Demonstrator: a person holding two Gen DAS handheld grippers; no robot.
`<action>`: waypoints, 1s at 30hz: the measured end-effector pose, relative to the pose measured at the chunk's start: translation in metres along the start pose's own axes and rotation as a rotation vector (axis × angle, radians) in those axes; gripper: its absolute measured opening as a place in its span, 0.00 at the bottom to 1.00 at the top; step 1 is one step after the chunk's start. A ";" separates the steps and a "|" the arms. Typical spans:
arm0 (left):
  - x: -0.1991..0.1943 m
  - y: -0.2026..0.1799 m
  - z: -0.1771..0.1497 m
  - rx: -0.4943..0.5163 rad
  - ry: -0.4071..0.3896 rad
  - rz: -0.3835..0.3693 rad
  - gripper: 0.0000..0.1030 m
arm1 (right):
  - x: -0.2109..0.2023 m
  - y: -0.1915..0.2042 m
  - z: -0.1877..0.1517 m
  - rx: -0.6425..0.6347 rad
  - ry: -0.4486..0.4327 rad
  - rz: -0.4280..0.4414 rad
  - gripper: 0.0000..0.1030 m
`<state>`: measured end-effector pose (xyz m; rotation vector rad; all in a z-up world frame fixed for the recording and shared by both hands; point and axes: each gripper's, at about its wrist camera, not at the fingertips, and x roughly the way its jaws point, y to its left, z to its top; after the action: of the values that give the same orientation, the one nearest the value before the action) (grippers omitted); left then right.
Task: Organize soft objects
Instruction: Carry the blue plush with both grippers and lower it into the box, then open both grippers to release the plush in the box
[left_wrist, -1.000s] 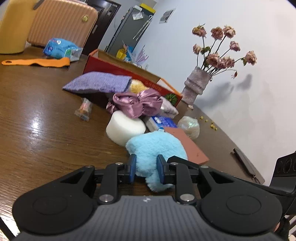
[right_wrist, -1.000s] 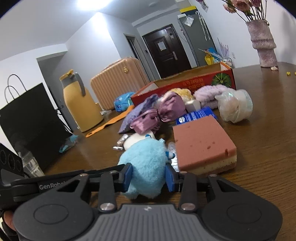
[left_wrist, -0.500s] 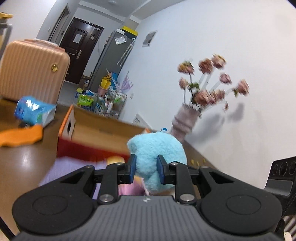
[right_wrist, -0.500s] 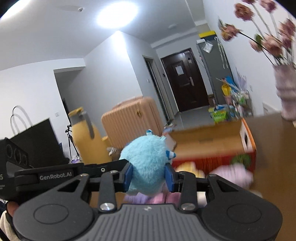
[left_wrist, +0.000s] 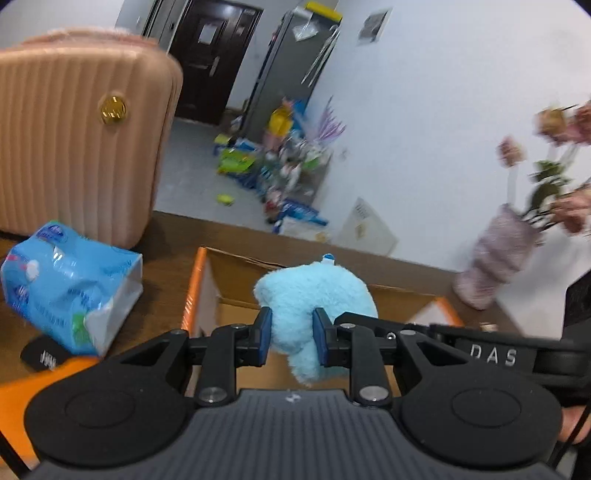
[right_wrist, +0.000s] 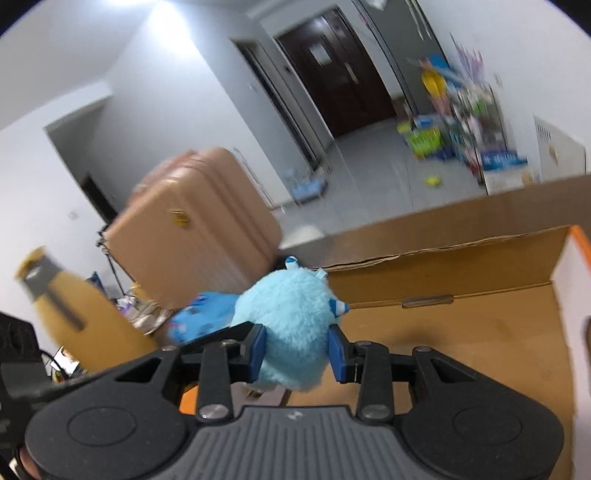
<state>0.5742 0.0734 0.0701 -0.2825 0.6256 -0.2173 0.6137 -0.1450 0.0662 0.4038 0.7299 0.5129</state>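
Observation:
A fluffy light-blue plush toy (left_wrist: 314, 295) is held in the air by both grippers at once. My left gripper (left_wrist: 290, 338) is shut on its lower part. My right gripper (right_wrist: 297, 349) is shut on its body (right_wrist: 291, 325). The toy hangs over the open cardboard box (left_wrist: 236, 314), whose brown inside and orange rim show below it. The same box (right_wrist: 461, 332) fills the right of the right wrist view; its floor looks bare where visible.
A blue plastic pack (left_wrist: 62, 291) lies on the table left of the box. A pink suitcase (left_wrist: 74, 147) stands behind it. A vase of dried roses (left_wrist: 495, 258) stands at the right. A yellow jug (right_wrist: 74, 317) is at the left.
Both grippers lifted the blue plush toy off the table, carried it forward over the pile of soft things, and now hold it above the open box.

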 end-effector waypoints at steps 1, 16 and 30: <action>0.014 0.006 0.004 -0.011 0.013 0.026 0.23 | 0.016 -0.005 0.005 0.019 0.022 -0.004 0.35; 0.010 0.003 0.005 0.073 0.020 0.075 0.32 | 0.052 -0.017 0.007 -0.012 0.042 -0.112 0.38; -0.161 -0.047 -0.020 0.250 -0.123 0.154 0.63 | -0.173 0.004 -0.024 -0.237 -0.127 -0.270 0.59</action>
<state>0.4293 0.0714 0.1573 -0.0066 0.4902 -0.1273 0.4852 -0.2363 0.1425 0.1117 0.5816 0.3111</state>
